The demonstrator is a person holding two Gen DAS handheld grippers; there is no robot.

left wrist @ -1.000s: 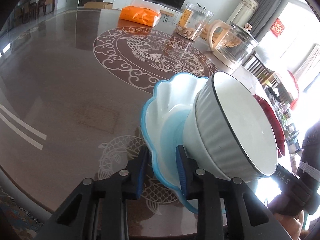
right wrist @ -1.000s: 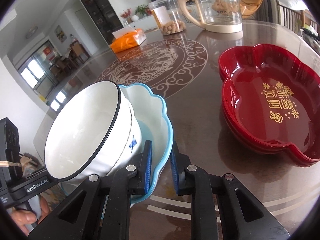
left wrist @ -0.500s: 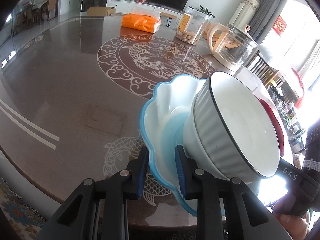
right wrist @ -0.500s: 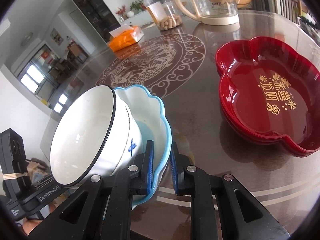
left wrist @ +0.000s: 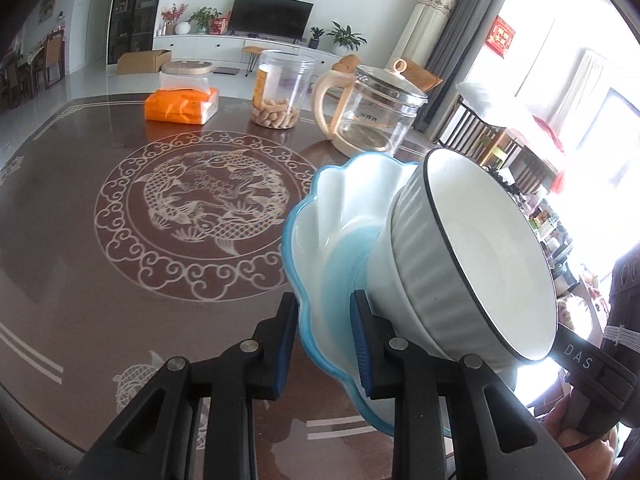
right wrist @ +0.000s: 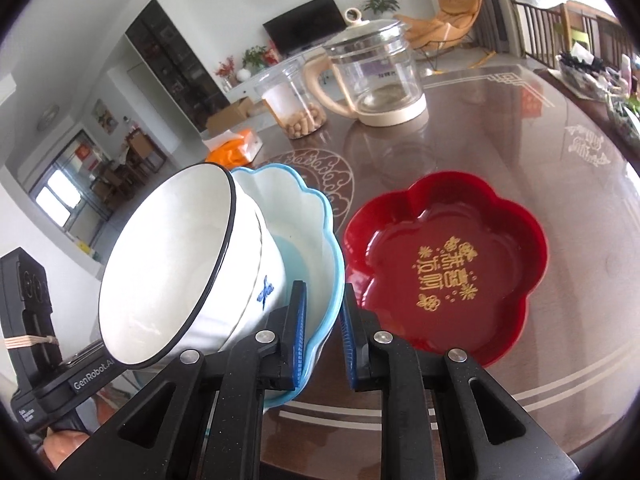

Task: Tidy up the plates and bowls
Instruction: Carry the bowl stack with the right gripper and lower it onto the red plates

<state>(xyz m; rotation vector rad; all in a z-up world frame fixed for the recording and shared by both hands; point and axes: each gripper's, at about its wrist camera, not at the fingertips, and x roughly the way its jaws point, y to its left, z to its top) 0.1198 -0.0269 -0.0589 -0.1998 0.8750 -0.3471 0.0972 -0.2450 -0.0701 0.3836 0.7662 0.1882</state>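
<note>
Above the dark brown counter (left wrist: 80,264), near its front edge: a scalloped blue-rimmed plate (left wrist: 332,216) held off the surface, tilted, with a white bowl (left wrist: 480,256) sitting in its well. Black line round the bowl's rim, ribbed outer wall, small blue mark on the side in the right wrist view (right wrist: 266,292); a second white rim just visible under it, so possibly two bowls nested, hard to tell.

On the plate's left edge, the left hand-held gripper (left wrist: 324,344), blue pads clamped on the wavy rim, one pad under and one inside. On the opposite edge, the right hand-held gripper (right wrist: 322,336), closed on the rim of the same plate (right wrist: 316,216) in the same way, bowl (right wrist: 172,264) leaning away from it. Each tool's black body also visible at the edge of the other's view, with part of a person's hand (left wrist: 576,440) below.

Left to right across the counter: white carp medallion (left wrist: 200,216) inlaid at the centre; orange tissue pack (left wrist: 182,106) at the far side; clear jar (left wrist: 282,94) with brown snacks in the bottom just beside it; glass kettle (left wrist: 372,116) with cream handle and base next along, upright. Further right, seen from the right wrist, a red flower-shaped tray (right wrist: 444,268) flat on the counter beside the lifted plate, gold characters in its middle, apparently stacked on another red tray.

Behind: a television, potted plants, white cabinets, bright windows.
</note>
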